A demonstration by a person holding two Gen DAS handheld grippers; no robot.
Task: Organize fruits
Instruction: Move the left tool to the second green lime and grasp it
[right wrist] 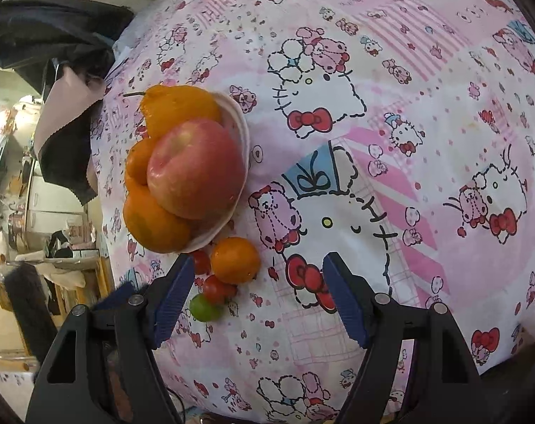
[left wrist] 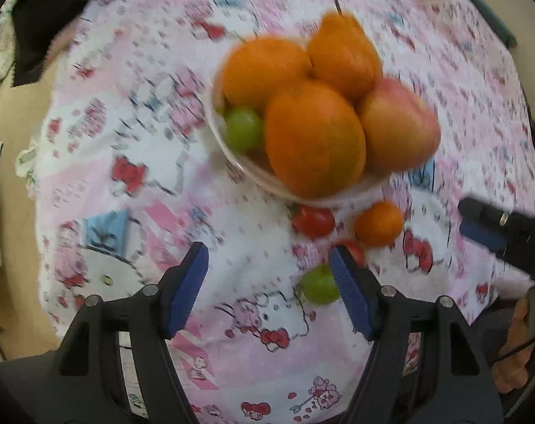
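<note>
A white bowl (left wrist: 232,157) (right wrist: 244,130) sits on the patterned cloth, piled with oranges (left wrist: 315,139) (right wrist: 154,226), an orange pear-shaped fruit (left wrist: 343,56), an apple (left wrist: 398,127) (right wrist: 196,169) and a green grape (left wrist: 244,129). Loose on the cloth beside the bowl lie a small orange (left wrist: 378,224) (right wrist: 235,259), two cherry tomatoes (left wrist: 313,221) (right wrist: 216,288) and a green grape (left wrist: 318,286) (right wrist: 203,307). My left gripper (left wrist: 269,265) is open and empty, its right finger just beside the loose grape. My right gripper (right wrist: 256,277) is open and empty, with the loose fruits between its fingers, toward the left one.
The Hello Kitty cloth (left wrist: 143,176) (right wrist: 408,141) covers the table. A dark cloth (left wrist: 41,24) (right wrist: 52,35) hangs at the far left edge. The right gripper's finger (left wrist: 486,229) shows at the right of the left wrist view. Room clutter (right wrist: 37,229) lies beyond the table's left edge.
</note>
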